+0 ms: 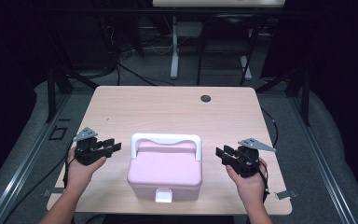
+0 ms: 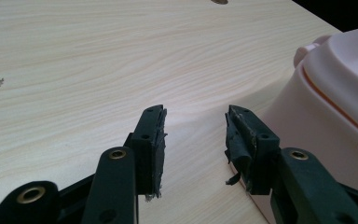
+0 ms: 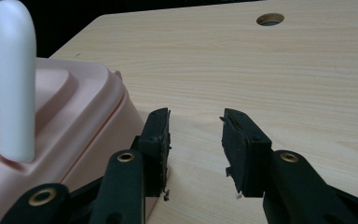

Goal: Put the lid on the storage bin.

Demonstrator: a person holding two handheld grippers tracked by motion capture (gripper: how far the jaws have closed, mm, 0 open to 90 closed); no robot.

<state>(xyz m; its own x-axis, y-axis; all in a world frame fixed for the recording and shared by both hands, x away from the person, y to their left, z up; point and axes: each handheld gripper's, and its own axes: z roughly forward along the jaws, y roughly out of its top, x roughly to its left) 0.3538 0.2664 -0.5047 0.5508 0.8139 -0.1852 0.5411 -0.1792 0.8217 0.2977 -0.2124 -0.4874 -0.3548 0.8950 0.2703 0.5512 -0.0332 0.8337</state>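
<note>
A pink box [image 1: 164,171] with a white upright handle [image 1: 166,138] and a white front latch [image 1: 163,195] stands near the table's front edge. My left gripper [image 1: 114,146] hovers just left of the box, jaws open and empty. In the left gripper view the box's side wall [image 2: 328,121] rises right beside my left gripper [image 2: 195,116]. My right gripper [image 1: 220,155] is held just right of the box, also open with nothing between its pads. The right gripper view has the pink lid [image 3: 60,100] and white handle [image 3: 14,79] left of my right gripper [image 3: 196,116].
The light wooden table [image 1: 168,109] has a round cable hole [image 1: 206,98] at its far right, also seen in the right gripper view as a cable hole [image 3: 270,19]. A desk frame and cables stand on the floor beyond the far edge. Dark curtains flank both sides.
</note>
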